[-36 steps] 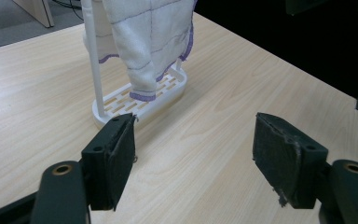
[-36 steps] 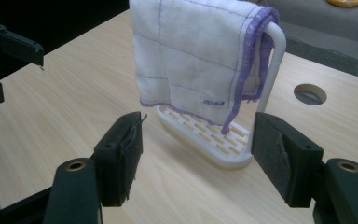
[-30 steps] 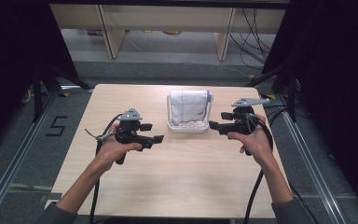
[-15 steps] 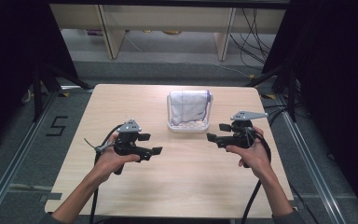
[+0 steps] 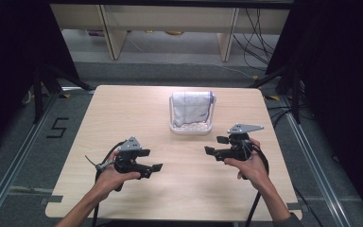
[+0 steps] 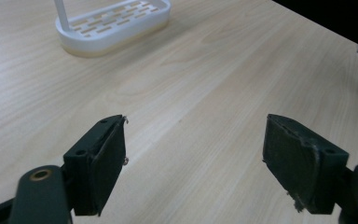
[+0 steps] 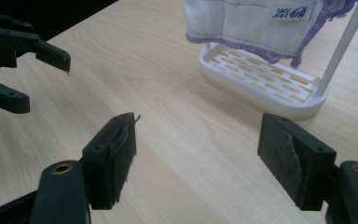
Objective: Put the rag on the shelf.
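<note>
Two black jaws of the left gripper (image 6: 193, 161) rise from the bottom of the frame, standing wide apart after having just been opening, with nothing but bare wood between them. The light wooden table (image 6: 205, 93) runs across most of the frame. At the upper left sits a white slotted tray (image 6: 114, 23), a thin white post rising from its left end.

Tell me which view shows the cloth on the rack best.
The high view: it shows the whole cloth draped over the white rack, with its purple edging. The right gripper view is closer and shows the lower part and a blue label, but crops the top. The left gripper view shows the rack's slotted base.
</note>
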